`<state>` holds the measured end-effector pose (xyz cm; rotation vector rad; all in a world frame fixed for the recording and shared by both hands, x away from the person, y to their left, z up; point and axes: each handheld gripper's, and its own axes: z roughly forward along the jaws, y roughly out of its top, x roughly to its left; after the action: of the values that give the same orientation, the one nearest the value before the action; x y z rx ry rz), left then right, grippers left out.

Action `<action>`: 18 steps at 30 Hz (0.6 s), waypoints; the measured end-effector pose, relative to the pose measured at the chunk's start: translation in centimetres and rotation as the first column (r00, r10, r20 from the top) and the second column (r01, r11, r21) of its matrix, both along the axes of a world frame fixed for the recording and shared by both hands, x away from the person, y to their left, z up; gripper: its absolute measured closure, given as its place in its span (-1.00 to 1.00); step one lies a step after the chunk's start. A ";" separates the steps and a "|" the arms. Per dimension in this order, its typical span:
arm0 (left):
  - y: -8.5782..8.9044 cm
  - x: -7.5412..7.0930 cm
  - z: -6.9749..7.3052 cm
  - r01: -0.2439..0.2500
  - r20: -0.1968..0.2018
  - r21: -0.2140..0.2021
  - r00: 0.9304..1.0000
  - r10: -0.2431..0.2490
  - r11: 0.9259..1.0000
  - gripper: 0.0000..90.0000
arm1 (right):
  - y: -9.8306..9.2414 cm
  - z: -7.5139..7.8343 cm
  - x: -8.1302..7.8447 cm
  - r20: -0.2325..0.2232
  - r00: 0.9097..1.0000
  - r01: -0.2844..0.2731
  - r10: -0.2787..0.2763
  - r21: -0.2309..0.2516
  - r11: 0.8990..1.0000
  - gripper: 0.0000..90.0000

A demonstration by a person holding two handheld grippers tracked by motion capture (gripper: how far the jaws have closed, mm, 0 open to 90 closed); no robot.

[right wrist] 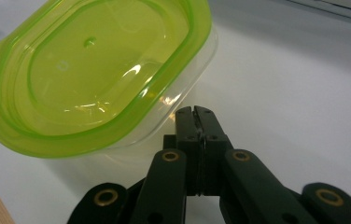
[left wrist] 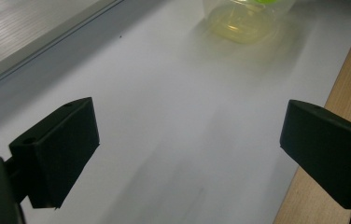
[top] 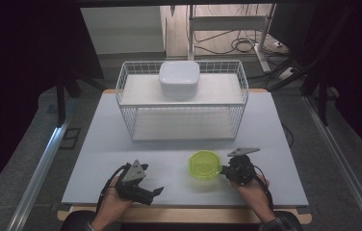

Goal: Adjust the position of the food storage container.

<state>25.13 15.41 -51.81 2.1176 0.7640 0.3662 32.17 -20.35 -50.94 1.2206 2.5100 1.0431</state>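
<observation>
A clear plastic container with a lime-green lid (top: 205, 165) stands on the white table top (top: 102, 144) near the front, right of centre. My right gripper (top: 225, 169) lies just right of it, held in a hand. In the right gripper view its jaws (right wrist: 195, 114) are shut with nothing between them, their tips right up against the container's (right wrist: 99, 70) clear side wall under the lid's rim. My left gripper (top: 154, 195) rests at the front left, pointing right towards the container (left wrist: 241, 23). Its jaws (left wrist: 190, 126) stand wide open over bare table.
A white wire rack (top: 184, 122) with two shelves stands at the back middle of the table, with a white lidded box (top: 179, 77) on its upper shelf. A wooden edge (top: 184, 214) runs along the table's front. Cables lie on the floor behind.
</observation>
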 end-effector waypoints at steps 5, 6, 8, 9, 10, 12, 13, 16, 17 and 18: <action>-0.1 0.0 -0.1 0.004 -0.006 0.004 1.000 -0.004 1.000 -0.90 | 1.2 -0.3 0.5 -0.017 1.000 -0.023 0.023 0.026 0.999 0.99; -0.1 0.1 -0.1 0.005 -0.007 0.006 1.000 -0.005 1.000 -0.90 | 1.5 -0.3 0.6 -0.024 0.999 -0.028 0.028 0.032 0.999 0.99; -0.1 0.1 -0.1 0.005 -0.008 0.008 1.000 -0.005 1.000 -0.91 | 2.4 -0.4 0.9 -0.034 0.998 -0.045 0.046 0.051 0.998 0.99; -0.1 0.1 -0.1 0.006 -0.009 0.008 1.000 -0.006 1.000 -0.91 | 2.4 -0.4 0.9 -0.034 0.998 -0.045 0.046 0.051 0.998 0.99; -0.1 0.1 -0.1 0.006 -0.009 0.008 1.000 -0.006 1.000 -0.91 | 2.7 -0.5 0.9 -0.037 0.998 -0.051 0.053 0.057 0.997 0.99; -0.1 0.1 -0.2 0.007 -0.010 0.009 1.000 -0.007 1.000 -0.91 | 3.4 -0.5 1.1 -0.042 0.997 -0.065 0.067 0.061 0.996 0.99; -0.1 0.1 -0.2 0.007 -0.011 0.010 1.000 -0.007 1.000 -0.91 | 3.7 -0.5 1.2 -0.042 0.996 -0.072 0.075 0.064 0.995 0.99; -0.1 0.1 -0.2 0.009 -0.012 0.010 1.000 -0.009 1.000 -0.91 | 4.6 -0.6 1.4 -0.039 0.995 -0.091 0.094 0.069 0.993 0.99; -0.1 0.1 -0.2 0.009 -0.012 0.010 1.000 -0.009 1.000 -0.91 | 4.9 -0.6 1.6 -0.037 0.995 -0.095 0.098 0.068 0.993 0.99; -0.1 0.1 -0.2 0.009 -0.012 0.010 1.000 -0.009 1.000 -0.91 | 5.2 -0.6 1.7 -0.036 0.994 -0.099 0.102 0.068 0.993 0.99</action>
<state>25.20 15.26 -51.98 2.1336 0.7604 0.3529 33.89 -15.16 -51.57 1.1532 2.6111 1.1445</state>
